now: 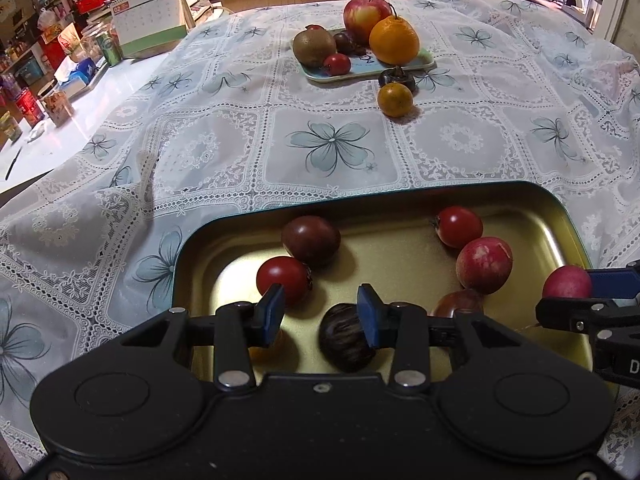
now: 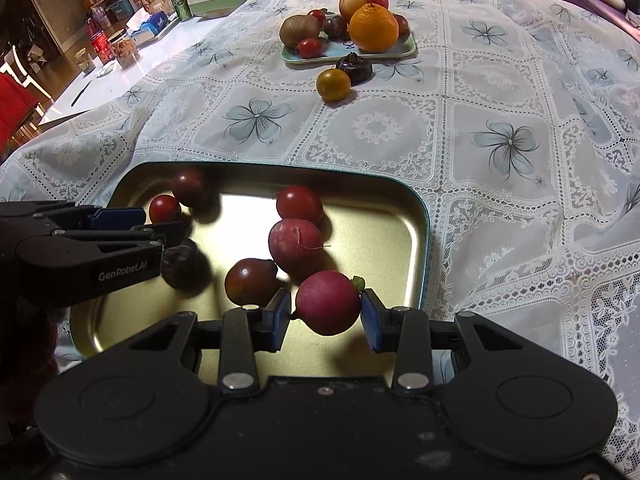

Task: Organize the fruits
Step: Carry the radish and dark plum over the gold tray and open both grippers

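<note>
A gold metal tin lies near me with several small fruits in it: red tomatoes, dark tomatoes and a pink radish. My left gripper is open over the tin, a dark chestnut lying below it by its right finger. My right gripper holds a pink-red radish between its fingers above the tin; a small gap shows on each side. A light green tray at the far side holds an apple, an orange, a kiwi and small tomatoes.
A small orange and a dark water chestnut lie on the lace tablecloth in front of the tray. A calendar, cans and jars stand on the bare table at the far left.
</note>
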